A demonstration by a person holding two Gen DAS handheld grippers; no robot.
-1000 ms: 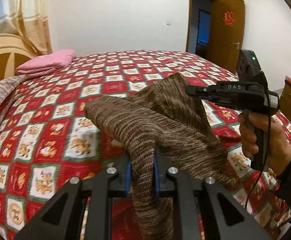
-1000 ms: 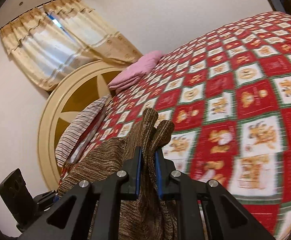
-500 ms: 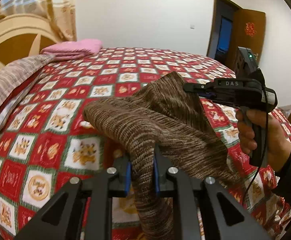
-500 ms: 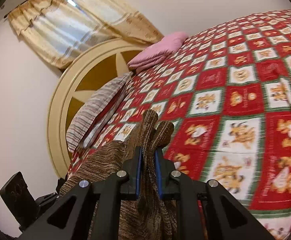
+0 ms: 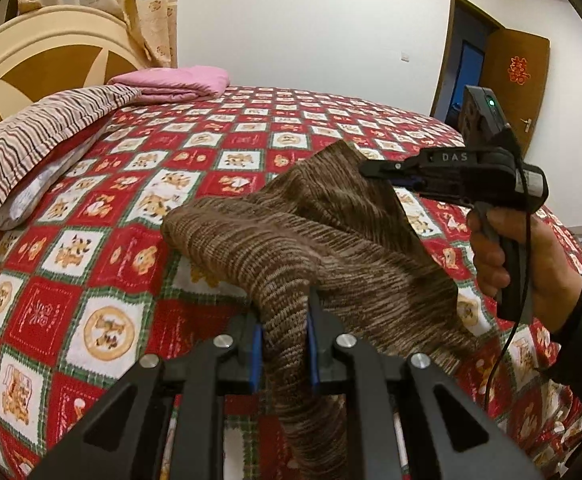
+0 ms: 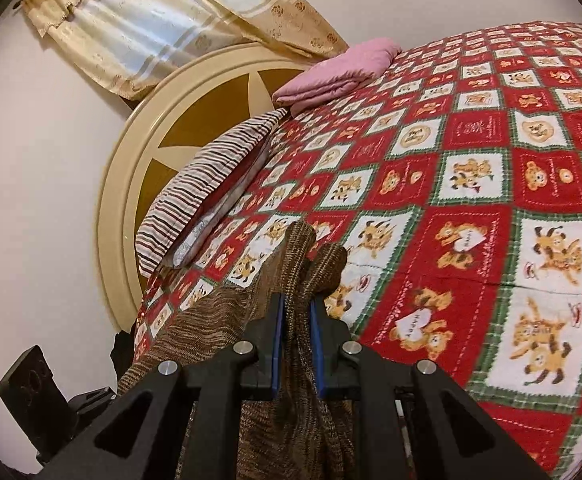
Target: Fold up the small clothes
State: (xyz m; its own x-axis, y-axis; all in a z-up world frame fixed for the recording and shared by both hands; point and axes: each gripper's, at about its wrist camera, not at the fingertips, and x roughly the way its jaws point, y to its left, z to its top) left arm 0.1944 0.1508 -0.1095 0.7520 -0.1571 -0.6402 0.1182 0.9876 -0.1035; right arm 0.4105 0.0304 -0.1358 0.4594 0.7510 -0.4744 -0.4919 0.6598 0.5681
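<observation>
While both hands have carried it sideways toward the pillow end of the bed [image 5: 103,320], the brown knit cloth [image 5: 291,248] hangs in the air, pinched by the left claw [image 5: 282,344] and right claw [image 6: 295,344], so folding hasn't started.

My left gripper [image 5: 282,350]: fingers [image 5: 256,354] clamp the brown knit garment [image 5: 291,248].
My right gripper [image 5: 375,170]: pinches the garment's far corner, raised.
Garment: hangs between both above the bed [image 5: 91,280].
</observation>
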